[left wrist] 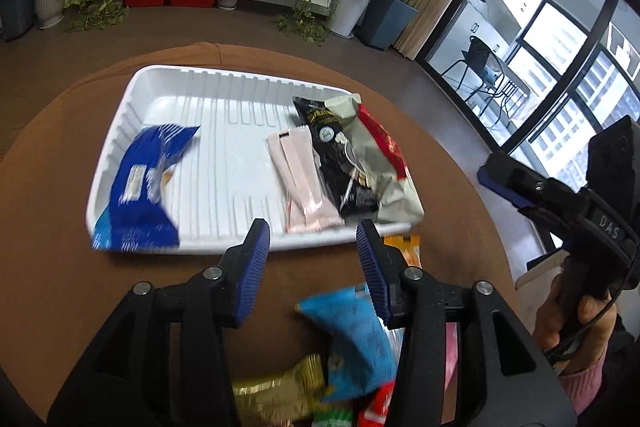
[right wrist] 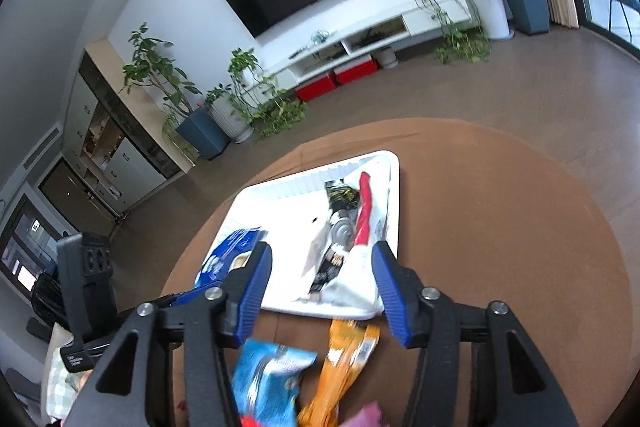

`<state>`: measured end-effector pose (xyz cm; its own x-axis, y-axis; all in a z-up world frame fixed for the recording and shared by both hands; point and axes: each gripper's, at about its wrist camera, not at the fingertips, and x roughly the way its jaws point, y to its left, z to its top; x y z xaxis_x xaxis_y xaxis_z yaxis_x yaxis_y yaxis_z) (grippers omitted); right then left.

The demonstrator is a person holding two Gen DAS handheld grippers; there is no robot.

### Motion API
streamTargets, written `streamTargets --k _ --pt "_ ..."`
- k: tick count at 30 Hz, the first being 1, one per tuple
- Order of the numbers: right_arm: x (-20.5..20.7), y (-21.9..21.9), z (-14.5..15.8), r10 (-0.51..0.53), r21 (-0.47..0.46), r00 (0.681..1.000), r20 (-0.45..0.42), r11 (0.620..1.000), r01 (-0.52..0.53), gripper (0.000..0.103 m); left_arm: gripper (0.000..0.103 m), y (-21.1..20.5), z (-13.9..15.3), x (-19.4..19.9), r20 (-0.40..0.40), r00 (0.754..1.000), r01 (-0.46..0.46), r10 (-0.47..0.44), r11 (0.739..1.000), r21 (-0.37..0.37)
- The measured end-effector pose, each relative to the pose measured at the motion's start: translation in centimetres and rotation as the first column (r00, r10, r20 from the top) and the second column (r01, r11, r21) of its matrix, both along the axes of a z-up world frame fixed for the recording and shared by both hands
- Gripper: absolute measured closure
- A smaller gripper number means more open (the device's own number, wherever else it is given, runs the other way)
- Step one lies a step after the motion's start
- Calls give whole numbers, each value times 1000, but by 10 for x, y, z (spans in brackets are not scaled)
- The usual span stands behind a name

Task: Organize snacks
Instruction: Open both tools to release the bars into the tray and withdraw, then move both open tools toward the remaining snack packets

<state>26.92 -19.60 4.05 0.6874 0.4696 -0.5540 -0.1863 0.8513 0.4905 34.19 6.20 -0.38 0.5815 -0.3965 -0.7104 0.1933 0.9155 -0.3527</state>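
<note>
On the left of the white tray [left wrist: 160,83] lies a blue packet [left wrist: 140,187], on the right a row of sachets. Both the left hand-held gripper [left wrist: 312,247] and right hand-held gripper [right wrist: 322,267] hang released and empty. Next, I'd guess, comes picking the light-blue bag [left wrist: 352,343] or the orange packet [right wrist: 348,359] off the worktop [left wrist: 60,287].

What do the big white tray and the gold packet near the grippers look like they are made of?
The white tray looks like thin moulded plastic or foam: its floor and walls are ribbed, its corners rounded, its sheen soft. Which of the two, the pictures leave open. The gold packet looks like metallic foil film, shiny and crinkled, though it is blurred.
</note>
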Motion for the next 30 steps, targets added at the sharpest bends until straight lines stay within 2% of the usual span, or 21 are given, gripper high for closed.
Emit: streamTargets --k 5,8,11,15,18,22,30 --pt "-53 -1 6 -7 -18 999 51 1000 8 36 59 10 -2 -52 11 1000 1 -1 999 33" --pt "-82 1 -2 -15 -35 999 49 999 17 34 55 14 -6 -83 16 1000 -1 0 999 55" --pt "-105 3 -19 -15 -42 1000 15 999 16 30 55 21 -7 -111 18 1000 -11 10 998 60" --pt "-128 6 -47 -12 -23 997 -71 1000 10 29 54 21 -11 -143 18 1000 -10 9 998 66" --pt "-141 5 -61 -30 -9 993 -115 1000 29 29 49 22 -15 -166 25 1000 -14 12 996 84" --pt "-148 6 -69 -36 -18 989 -145 999 33 29 49 23 -20 -191 16 1000 -15 13 997 73" --pt "-150 17 -75 -6 -6 988 -152 1000 5 29 48 18 -18 -209 21 1000 -4 3 998 69"
